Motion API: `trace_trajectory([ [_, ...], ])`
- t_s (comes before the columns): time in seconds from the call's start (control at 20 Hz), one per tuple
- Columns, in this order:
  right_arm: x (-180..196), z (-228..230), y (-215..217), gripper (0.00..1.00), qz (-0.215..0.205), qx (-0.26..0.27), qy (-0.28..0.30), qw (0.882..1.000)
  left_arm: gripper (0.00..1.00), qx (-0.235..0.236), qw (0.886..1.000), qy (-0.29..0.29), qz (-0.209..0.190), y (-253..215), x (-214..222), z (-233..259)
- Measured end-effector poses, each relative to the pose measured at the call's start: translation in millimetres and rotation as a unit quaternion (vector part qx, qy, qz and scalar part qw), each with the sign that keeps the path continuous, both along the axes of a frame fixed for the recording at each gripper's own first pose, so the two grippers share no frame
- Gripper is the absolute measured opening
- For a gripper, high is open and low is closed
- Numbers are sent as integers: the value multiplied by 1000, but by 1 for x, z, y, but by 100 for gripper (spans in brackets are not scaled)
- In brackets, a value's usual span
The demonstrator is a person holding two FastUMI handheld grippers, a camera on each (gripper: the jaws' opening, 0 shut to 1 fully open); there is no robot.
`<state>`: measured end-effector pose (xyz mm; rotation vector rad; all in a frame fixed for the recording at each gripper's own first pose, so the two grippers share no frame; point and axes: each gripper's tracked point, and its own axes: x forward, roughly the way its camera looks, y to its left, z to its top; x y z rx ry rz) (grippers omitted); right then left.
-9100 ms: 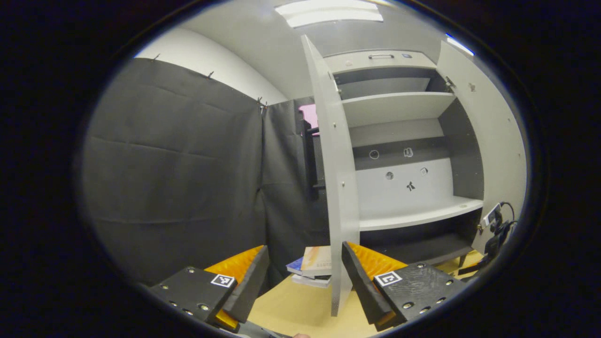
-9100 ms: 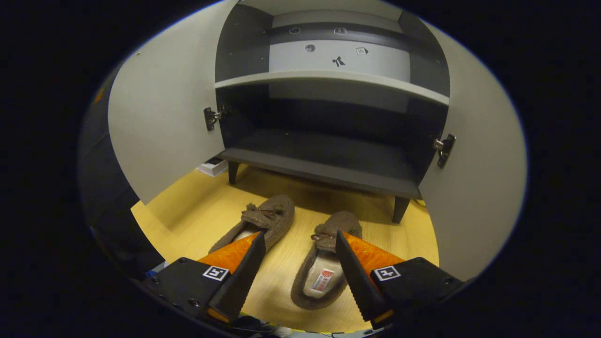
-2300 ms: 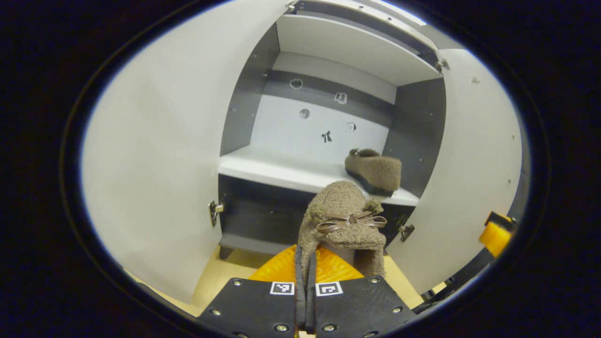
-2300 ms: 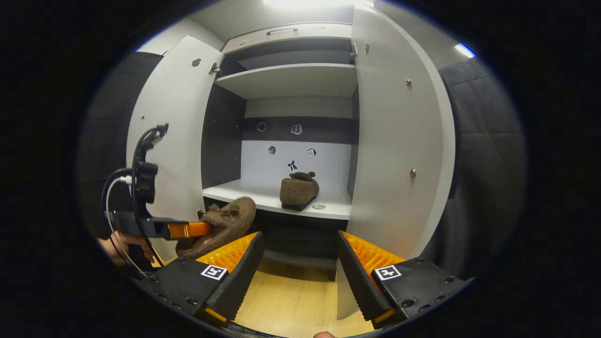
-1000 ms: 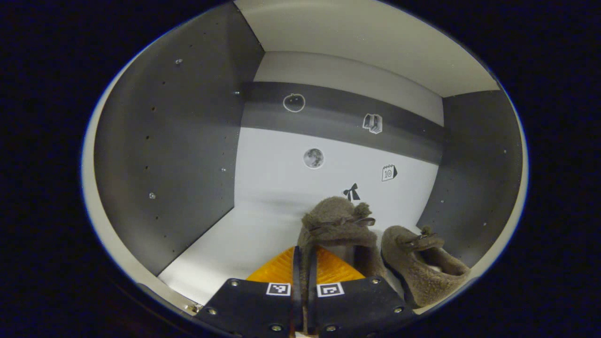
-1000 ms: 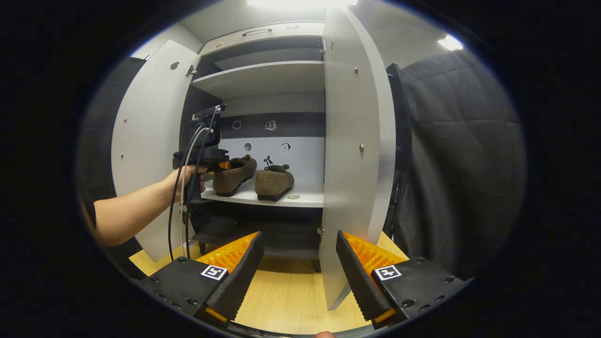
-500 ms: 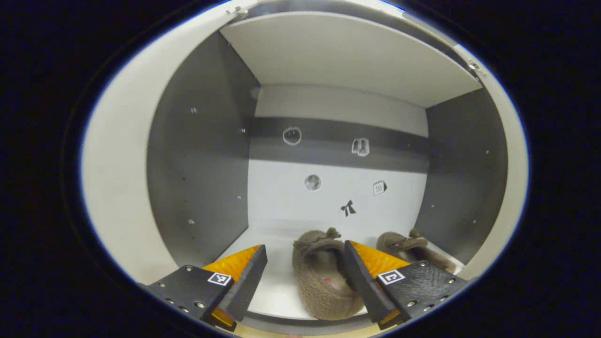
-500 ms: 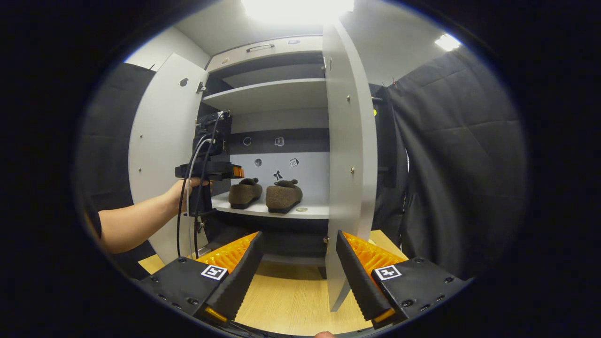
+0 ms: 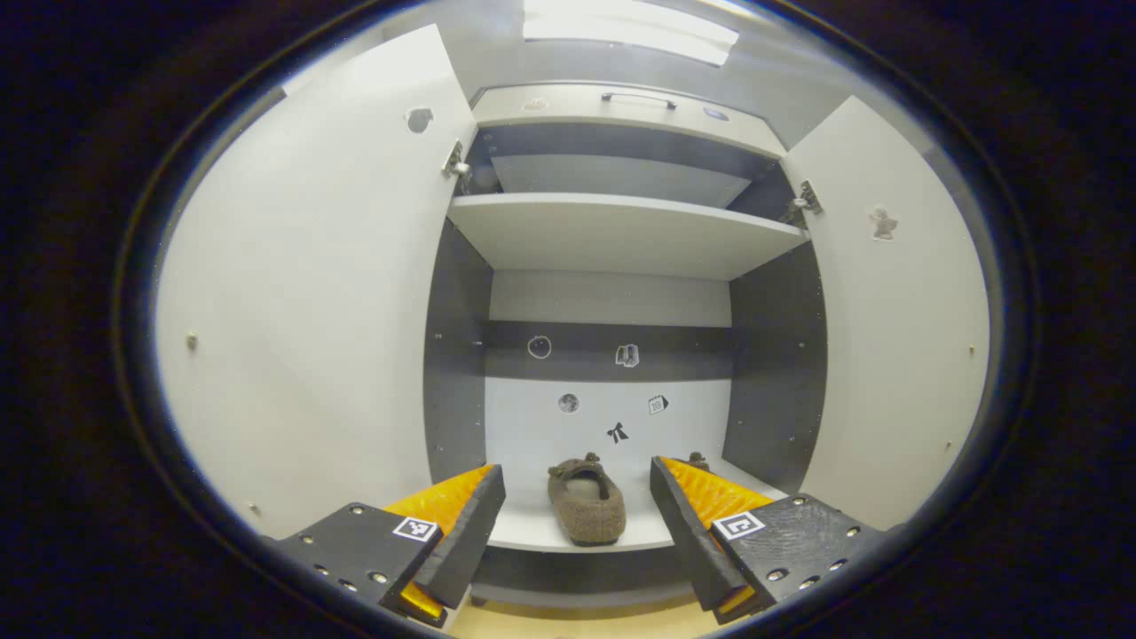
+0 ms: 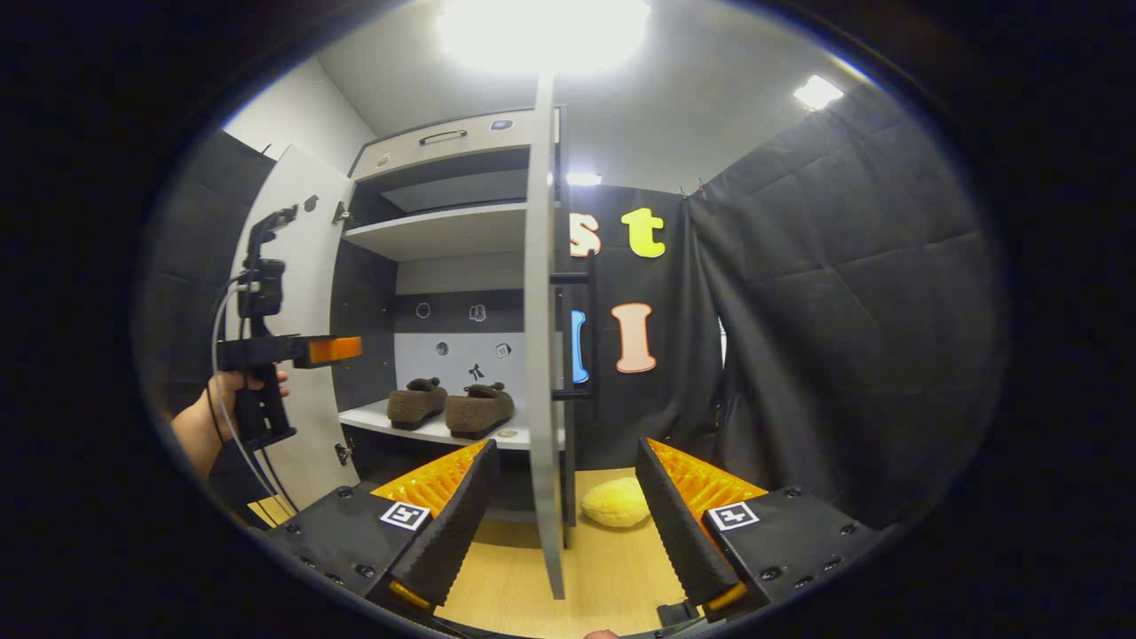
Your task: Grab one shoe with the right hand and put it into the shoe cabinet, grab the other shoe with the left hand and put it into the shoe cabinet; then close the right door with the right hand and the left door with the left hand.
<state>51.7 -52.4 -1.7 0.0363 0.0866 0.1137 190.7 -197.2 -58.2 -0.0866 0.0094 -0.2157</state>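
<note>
Fingers of the left gripper [image 9: 568,524] stand wide apart at the bottom of the left gripper view, and nothing is between them. Behind them, in the lower middle of the frame, one shoe [image 9: 586,499] lies on the white shelf [image 9: 532,531] of the cabinet [image 9: 621,232], with its heel toward the camera. The second shoe [image 9: 695,461] is just to the right of it, mostly hidden behind the right finger. The left door [image 9: 302,302] fills the left side of the frame and the right door [image 9: 896,328] the right side; both are open. On the back wall, in the middle of the frame, there are small stickers [image 9: 617,432].

In the right gripper view, the right gripper [image 10: 559,510] is also open and empty at the bottom of the frame. The right door [image 10: 543,355] shows edge-on in the centre, rising between the two fingers. On the wooden floor [image 10: 612,568], low and just right of centre, a yellow soft thing [image 10: 615,501] lies. Left of the door, both shoes [image 10: 451,404] sit side by side on the shelf [image 10: 426,428], touching or nearly so. At the left edge a hand [image 10: 213,417] holds the left gripper [image 10: 328,350], in front of the open left door [image 10: 288,355]; from this side I cannot tell how its jaws stand.
</note>
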Motion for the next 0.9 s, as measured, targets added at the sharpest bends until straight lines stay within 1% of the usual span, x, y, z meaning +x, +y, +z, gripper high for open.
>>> trace_trajectory([
  [0.1, 12, 3, -23, 98, -21, 2, -5, 1000, 100, 3, 1000, 5, 4, 6, -29, 1],
  [0.15, 17, 6, -34, 98, -31, 3, -10, 999, 100, -2, 1000, 11, 6, 11, -34, -3],
  [0.2, 25, 9, -44, 98, -41, 2, -12, 999, 100, -8, 1000, 14, 9, 19, -49, -5],
  [0.35, 45, 16, -65, 96, -68, 10, -16, 998, 100, -10, 999, 27, 23, 37, -82, -14],
  [0.4, 52, 19, -69, 92, -73, 16, -17, 997, 96, -6, 999, 32, 30, 46, -93, -17],
  [0.45, 61, 22, -70, 97, -76, 19, -18, 997, 95, -5, 999, 36, 36, 56, -99, -18],
  [0.5, 67, 25, -66, 98, -78, 20, -18, 997, 100, -4, 998, 37, 44, 66, -108, -20],
  [0.6, 79, 28, -67, 98, -81, 18, -21, 996, 100, -8, 998, 32, 58, 84, -121, -15],
  [0.65, 85, 30, -66, 98, -83, 16, -23, 996, 96, -7, 997, 30, 66, 93, -126, -12],
  [0.7, 91, 33, -63, 98, -84, 15, -25, 996, 95, -4, 997, 29, 72, 103, -129, -10],
  [0.75, 95, 35, -60, 98, -84, 16, -27, 996, 95, 0, 996, 27, 79, 113, -132, -8],
  [0.8, 98, 37, -55, 98, -85, 16, -29, 996, 100, 2, 996, 24, 84, 122, -134, -7],
  [0.85, 99, 38, -49, 98, -82, 15, -30, 996, 100, 3, 996, 22, 88, 130, -134, -5],
  [0.9, 100, 38, -48, 98, -91, 6, -30, 995, 96, 4, 996, 19, 93, 139, -135, -3],
])
